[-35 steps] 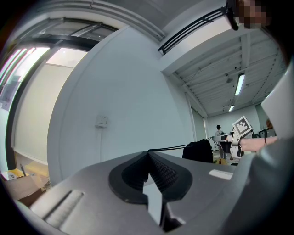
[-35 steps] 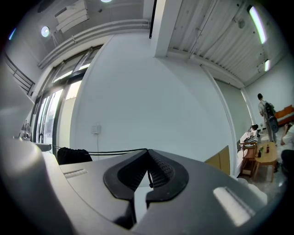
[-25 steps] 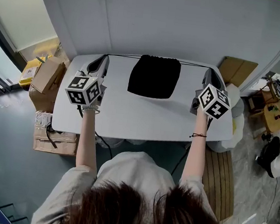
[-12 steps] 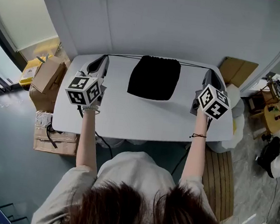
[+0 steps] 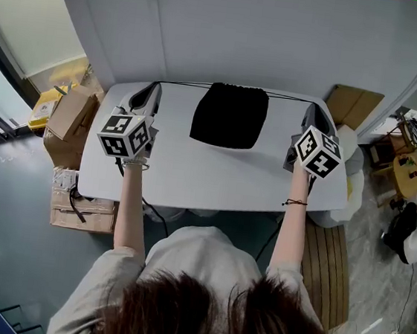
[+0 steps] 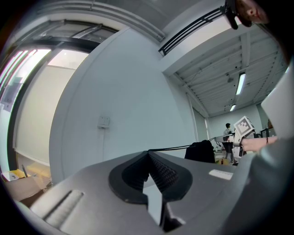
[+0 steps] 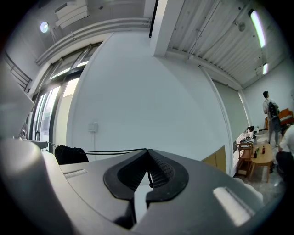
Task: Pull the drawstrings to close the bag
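A black drawstring bag (image 5: 229, 115) lies on the white table (image 5: 215, 172) near its far edge, its gathered top toward the wall. Two thin black drawstrings run taut and level from that top: one to the left (image 5: 184, 83), one to the right (image 5: 287, 96). My left gripper (image 5: 158, 85) is shut on the left string's end; in the left gripper view the cord (image 6: 170, 148) leads from the closed jaw tips (image 6: 148, 152) to the bag (image 6: 200, 150). Shut on the right string (image 7: 115, 151) is my right gripper (image 5: 311, 104), whose own view has its tips (image 7: 148, 150) and the bag (image 7: 71, 154) at left.
A pale wall stands right behind the table's far edge. Cardboard boxes (image 5: 69, 113) sit on the floor at the left, another flat carton (image 5: 354, 104) at the right corner. A small wooden table (image 5: 406, 174) and a person (image 7: 268, 117) are far off to the right.
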A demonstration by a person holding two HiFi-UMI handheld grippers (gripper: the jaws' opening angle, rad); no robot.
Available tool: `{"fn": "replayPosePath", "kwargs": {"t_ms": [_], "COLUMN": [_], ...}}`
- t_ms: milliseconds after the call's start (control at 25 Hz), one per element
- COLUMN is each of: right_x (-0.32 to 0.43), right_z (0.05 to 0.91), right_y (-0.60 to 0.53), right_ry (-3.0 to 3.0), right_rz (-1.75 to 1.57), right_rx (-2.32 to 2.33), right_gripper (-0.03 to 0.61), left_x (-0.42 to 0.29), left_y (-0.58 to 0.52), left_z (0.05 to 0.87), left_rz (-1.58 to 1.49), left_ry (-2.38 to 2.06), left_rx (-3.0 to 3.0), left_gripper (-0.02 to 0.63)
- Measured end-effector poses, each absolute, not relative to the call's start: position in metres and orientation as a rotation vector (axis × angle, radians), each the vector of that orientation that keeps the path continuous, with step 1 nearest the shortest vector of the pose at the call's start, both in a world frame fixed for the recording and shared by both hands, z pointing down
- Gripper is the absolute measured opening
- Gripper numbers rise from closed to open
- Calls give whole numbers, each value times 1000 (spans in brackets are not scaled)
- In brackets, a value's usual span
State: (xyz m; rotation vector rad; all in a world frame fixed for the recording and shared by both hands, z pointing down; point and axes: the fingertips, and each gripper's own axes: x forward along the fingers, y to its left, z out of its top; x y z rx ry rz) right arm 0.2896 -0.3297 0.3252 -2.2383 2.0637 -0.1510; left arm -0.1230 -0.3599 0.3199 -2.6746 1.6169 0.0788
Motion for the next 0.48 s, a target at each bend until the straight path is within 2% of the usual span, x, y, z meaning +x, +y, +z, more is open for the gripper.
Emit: {"fn": "replayPosePath", "kwargs": {"t_ms": [480], "right_x": [291], "right_z": [324], "right_y": [-328], "right_ry": [2062], "right_rz": [-130], "right_rx": [-2258], "right_gripper": [17], "left_x": [-125], "left_y": [-361], "left_z": [320], "left_rz": [81], "left_ry": [1612], "left_rx": [-2675], "left_gripper": [-1]}}
